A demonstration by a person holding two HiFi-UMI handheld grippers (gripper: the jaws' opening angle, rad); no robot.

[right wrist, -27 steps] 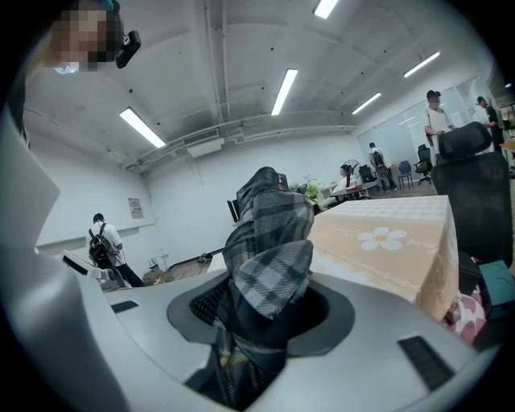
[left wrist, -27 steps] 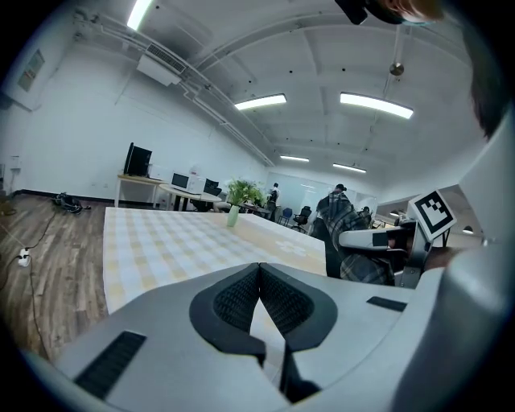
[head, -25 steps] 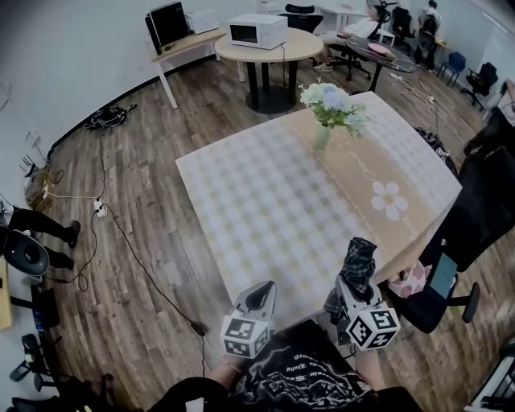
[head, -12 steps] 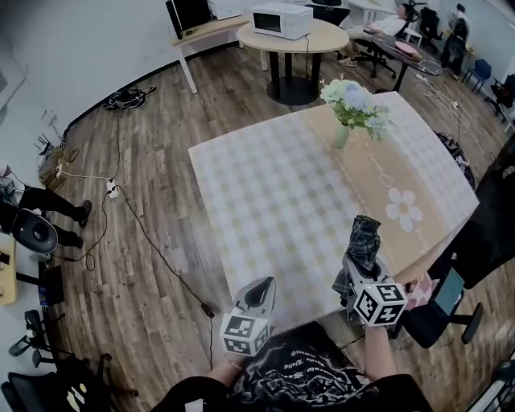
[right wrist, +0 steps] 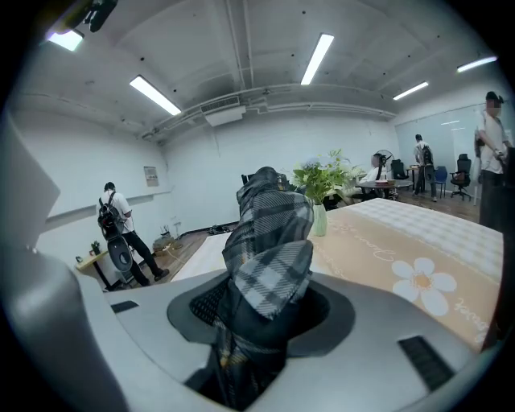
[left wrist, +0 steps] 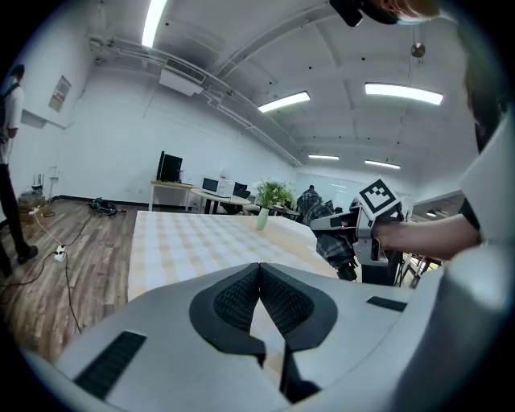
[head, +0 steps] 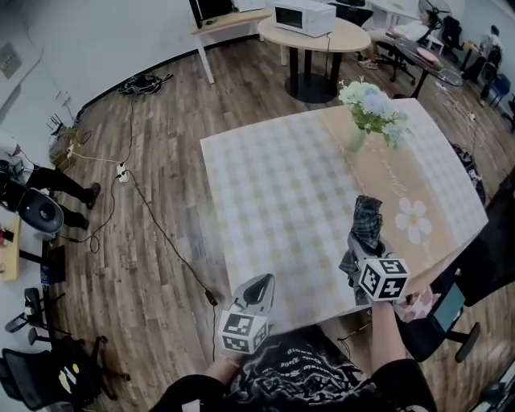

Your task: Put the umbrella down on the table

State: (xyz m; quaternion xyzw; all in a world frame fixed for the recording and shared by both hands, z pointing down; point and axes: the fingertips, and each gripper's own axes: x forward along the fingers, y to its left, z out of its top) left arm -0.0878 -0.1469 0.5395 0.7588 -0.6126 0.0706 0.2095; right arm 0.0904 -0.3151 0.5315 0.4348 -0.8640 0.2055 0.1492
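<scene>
A folded dark plaid umbrella (head: 368, 219) stands up out of my right gripper (head: 363, 244), which is shut on its lower part. It hangs over the near right part of the checked table (head: 282, 193), close to the front edge. In the right gripper view the umbrella (right wrist: 269, 233) fills the gap between the jaws of the right gripper (right wrist: 262, 310). My left gripper (head: 257, 291) is shut and empty, just off the table's near edge. In the left gripper view its pads (left wrist: 241, 299) meet, and the umbrella (left wrist: 333, 244) shows at the right.
A vase of flowers (head: 372, 109) stands at the table's far right, by a flower print (head: 413, 220). A round table with a microwave (head: 306, 18) is behind. Cables (head: 153, 225) cross the floor on the left. An office chair (head: 438, 318) is at the right.
My right gripper has carried the umbrella from the table's near edge further in over the tabletop. The left gripper has shifted only slightly and stays shut.
</scene>
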